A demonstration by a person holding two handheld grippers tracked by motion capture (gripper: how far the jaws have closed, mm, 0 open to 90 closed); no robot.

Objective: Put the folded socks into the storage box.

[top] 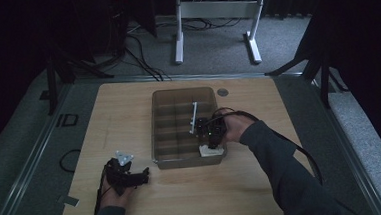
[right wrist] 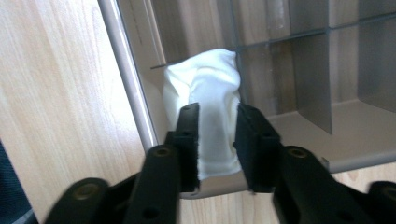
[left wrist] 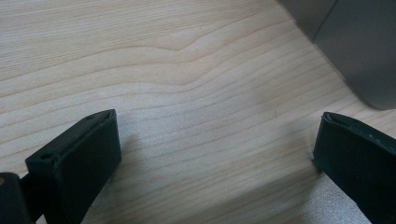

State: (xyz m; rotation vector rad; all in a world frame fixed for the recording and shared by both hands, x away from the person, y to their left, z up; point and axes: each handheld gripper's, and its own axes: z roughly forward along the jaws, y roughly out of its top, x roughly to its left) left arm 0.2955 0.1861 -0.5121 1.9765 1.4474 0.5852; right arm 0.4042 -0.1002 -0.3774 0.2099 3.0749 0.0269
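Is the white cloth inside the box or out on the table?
Inside. The white cloth sits bunched in a corner compartment of the grey divided box, and the right gripper has its jaws closed on it.

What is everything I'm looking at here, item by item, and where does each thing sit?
Table: one, light wood, under everything.
Divided bin: one, grey see-through, middle of the table, split into compartments.
White cloth: one, white, in the bin's near right corner compartment, between the right claw's jaws.
White bar: one, lying across the bin's dividers.
Round disc: one, grey, on the table beyond the bin.
White desk frame: one, on the floor behind.
Floor cables: several, black, behind the table.
Left claw: black, jaws wide apart over bare wood, left of the bin.
Right claw: black, jaws pressing the white cloth.
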